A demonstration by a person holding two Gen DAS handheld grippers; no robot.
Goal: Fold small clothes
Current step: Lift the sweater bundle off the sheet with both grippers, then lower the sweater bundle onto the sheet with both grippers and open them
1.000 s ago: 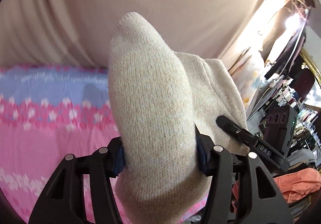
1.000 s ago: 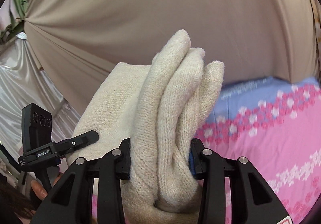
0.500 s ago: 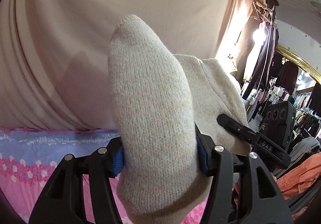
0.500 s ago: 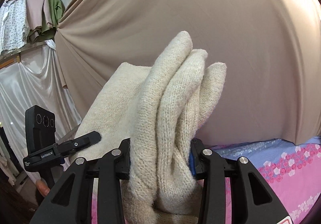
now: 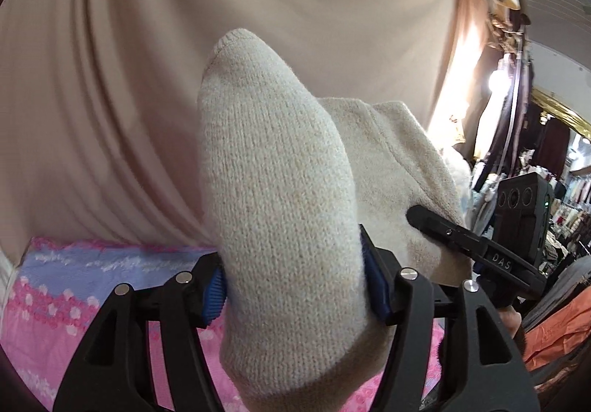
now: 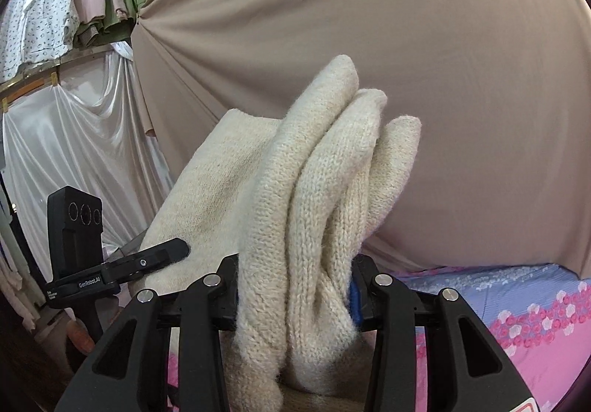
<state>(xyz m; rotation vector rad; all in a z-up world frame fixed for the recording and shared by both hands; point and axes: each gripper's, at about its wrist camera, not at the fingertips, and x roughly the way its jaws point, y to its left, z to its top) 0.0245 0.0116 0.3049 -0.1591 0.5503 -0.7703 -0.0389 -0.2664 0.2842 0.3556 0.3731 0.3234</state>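
A cream knitted garment (image 5: pixel 280 197) is held up in the air between both grippers. My left gripper (image 5: pixel 295 286) is shut on one bunched corner of it, which sticks up between the blue pads. My right gripper (image 6: pixel 295 297) is shut on the other end (image 6: pixel 325 197), folded into several thick layers. The garment spans between them. The right gripper's finger (image 5: pixel 461 238) shows at the right in the left wrist view; the left gripper's finger (image 6: pixel 147 260) shows at the left in the right wrist view.
A pink and blue flowered bedspread (image 5: pixel 55 301) lies below, also in the right wrist view (image 6: pixel 517 316). A beige curtain (image 5: pixel 184 42) hangs behind. Hanging clothes (image 6: pixel 74 2) and a white drape (image 6: pixel 74 153) are at the left; an orange cloth (image 5: pixel 554 330) at the right.
Both grippers have lifted and tilted upward with the garment: the bedspread has sunk lower in both views and more curtain shows. The grips are unchanged.
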